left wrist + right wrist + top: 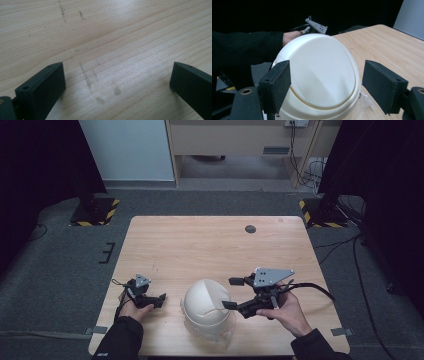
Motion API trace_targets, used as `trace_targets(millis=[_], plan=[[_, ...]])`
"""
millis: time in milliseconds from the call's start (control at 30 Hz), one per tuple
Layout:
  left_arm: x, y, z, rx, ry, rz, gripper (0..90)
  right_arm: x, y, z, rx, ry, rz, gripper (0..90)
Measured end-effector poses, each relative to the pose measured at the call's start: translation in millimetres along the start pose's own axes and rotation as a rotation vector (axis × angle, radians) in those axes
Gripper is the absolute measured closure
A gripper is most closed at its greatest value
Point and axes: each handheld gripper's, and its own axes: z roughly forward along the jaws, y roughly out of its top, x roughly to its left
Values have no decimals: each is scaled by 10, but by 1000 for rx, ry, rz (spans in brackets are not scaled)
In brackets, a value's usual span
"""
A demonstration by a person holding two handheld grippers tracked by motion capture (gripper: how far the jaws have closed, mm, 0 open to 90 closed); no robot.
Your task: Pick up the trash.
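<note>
Wooden table (215,240) under me: my right gripper (234,293) reaches sideways, its 2 jaws wide around the white domed bin (207,306), untouching, while my left gripper (161,299) rests open.

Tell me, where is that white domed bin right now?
The white domed bin stands near the table's front edge in the high view, between both grippers, closest to the right gripper.

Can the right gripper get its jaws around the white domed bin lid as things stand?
Probably yes. The right gripper is open, its jaws either side of the white domed lid, with nothing between them and it. The left gripper sits apart on the table.
</note>
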Motion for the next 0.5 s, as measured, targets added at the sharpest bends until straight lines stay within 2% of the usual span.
trace_targets(millis=[233,500], plan=[[0,0,0,0,0,0,0,63,-70,52,36,48,2,238],[0,0,0,0,0,1,0,97,-139,125,76,72,1,243]])
